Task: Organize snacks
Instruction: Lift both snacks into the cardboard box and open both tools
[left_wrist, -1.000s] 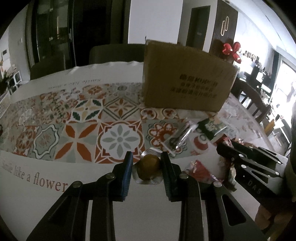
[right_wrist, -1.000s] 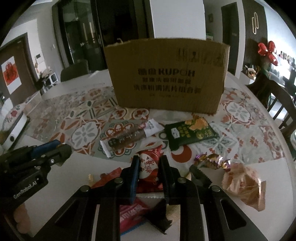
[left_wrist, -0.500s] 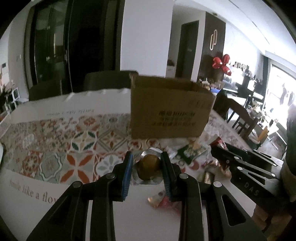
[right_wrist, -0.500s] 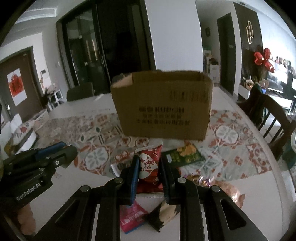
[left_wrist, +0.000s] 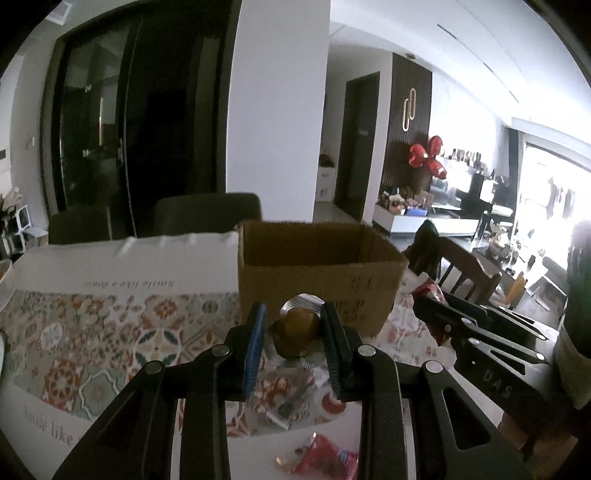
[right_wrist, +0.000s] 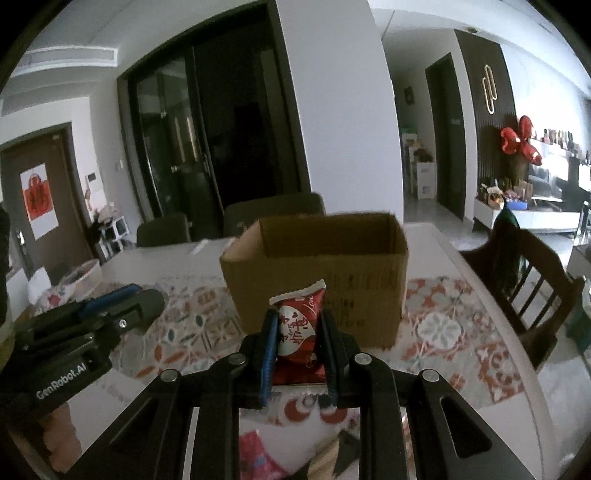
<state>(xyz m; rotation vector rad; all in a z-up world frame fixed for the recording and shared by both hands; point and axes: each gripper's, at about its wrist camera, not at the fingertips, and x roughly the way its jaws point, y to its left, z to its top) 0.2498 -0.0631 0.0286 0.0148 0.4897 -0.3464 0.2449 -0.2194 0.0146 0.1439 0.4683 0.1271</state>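
Left wrist view: the left gripper (left_wrist: 291, 328) fingers clamp a small golden foil-cupped snack (left_wrist: 297, 331); the right gripper (right_wrist: 297, 343) fingers pinch a red wrapped candy packet (right_wrist: 300, 325). Both have lifted off the patterned tabletop (right_wrist: 443, 328), so the open brown cardboard box (right_wrist: 321, 273) just ahead now shows its inside, ready for dropping.

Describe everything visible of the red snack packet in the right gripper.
The red snack packet is a small glossy pillow pack, red with a white heart-shaped panel bearing red characters and a pale crimped top seal. It stands roughly upright, its top leaning slightly right, pinched at both sides by the right gripper, whose pads press its lower half. It hangs clear of the table, in front of the open cardboard box. Its bottom edge is hidden.
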